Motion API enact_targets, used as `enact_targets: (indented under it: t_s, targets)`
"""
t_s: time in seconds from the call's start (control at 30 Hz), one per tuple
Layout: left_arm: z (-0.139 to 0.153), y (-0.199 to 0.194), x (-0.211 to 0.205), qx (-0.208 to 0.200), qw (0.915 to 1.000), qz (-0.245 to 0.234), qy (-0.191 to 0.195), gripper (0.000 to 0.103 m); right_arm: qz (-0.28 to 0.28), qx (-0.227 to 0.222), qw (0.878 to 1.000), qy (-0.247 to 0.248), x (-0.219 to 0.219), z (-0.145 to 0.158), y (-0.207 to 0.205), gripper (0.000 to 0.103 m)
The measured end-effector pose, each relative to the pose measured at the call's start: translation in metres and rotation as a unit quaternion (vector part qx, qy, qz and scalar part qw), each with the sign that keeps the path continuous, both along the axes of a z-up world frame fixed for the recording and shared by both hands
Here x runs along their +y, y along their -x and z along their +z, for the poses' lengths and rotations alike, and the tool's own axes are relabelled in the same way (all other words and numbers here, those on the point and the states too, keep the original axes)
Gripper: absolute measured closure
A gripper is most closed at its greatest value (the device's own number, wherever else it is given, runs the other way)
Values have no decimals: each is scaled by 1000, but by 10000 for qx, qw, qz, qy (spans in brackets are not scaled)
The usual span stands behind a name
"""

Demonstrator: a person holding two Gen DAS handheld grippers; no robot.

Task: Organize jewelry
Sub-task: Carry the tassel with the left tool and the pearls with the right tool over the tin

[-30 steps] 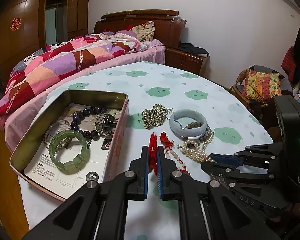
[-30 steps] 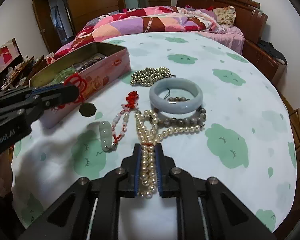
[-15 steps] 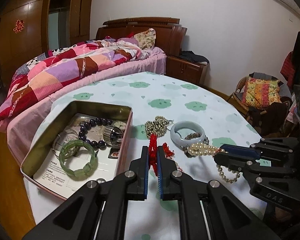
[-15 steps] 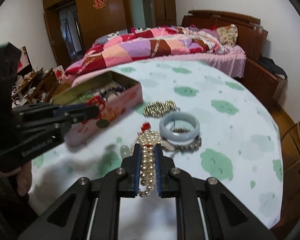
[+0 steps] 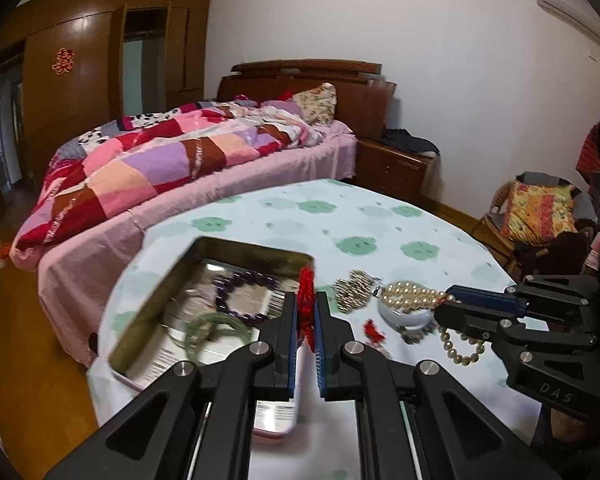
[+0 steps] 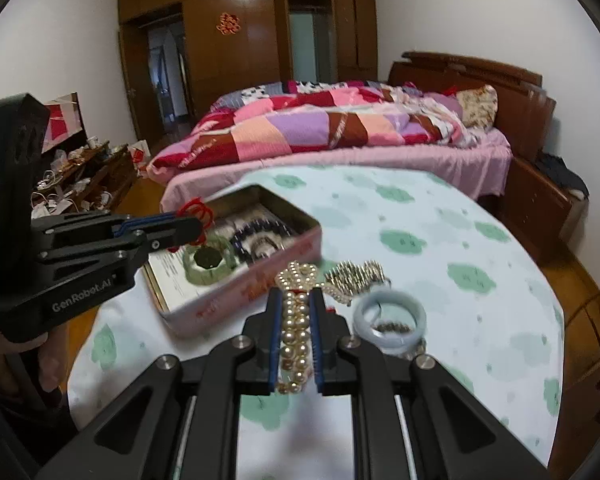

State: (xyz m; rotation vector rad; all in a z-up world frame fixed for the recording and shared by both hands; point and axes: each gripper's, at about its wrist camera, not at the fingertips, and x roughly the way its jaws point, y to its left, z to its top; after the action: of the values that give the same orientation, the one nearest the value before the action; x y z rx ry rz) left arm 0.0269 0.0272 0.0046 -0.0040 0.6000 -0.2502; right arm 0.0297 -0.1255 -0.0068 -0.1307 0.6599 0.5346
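Observation:
My left gripper [image 5: 305, 312] is shut on a red cord necklace [image 5: 306, 296] and holds it over the near edge of the open tin box [image 5: 148, 320]; its dark pendant [image 6: 206, 258] hangs above the box in the right wrist view. My right gripper [image 6: 296, 300] is shut on a pearl necklace [image 6: 294, 332], lifted above the table; it also shows in the left wrist view [image 5: 412, 296]. The box holds a green bangle [image 5: 212, 326] and a dark bead bracelet [image 5: 244, 296].
On the round table with its cloud-print cloth [image 6: 460, 280] lie a pale jade bangle [image 6: 392, 316] and a metal bead chain [image 6: 356, 274]. A bed [image 6: 340, 136] stands behind the table. A chair with a cushion [image 5: 540, 216] is at the right.
Both grippers have risen with their necklaces. The left has moved toward the tin box, so the red cord's pendant now hangs over it. The pearls are clear of the table.

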Motion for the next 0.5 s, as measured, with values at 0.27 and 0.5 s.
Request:
enact_targets:
  t_s: [0.27,0.5]
  targets:
    - [7,-7,29,-78,9992,378,-92,97,336,-275,9990,-93,28,15,-13,88]
    - [6,-13,51,-67,9978,652,-135,97,563,-350,9977,-139,50,19,-21,88]
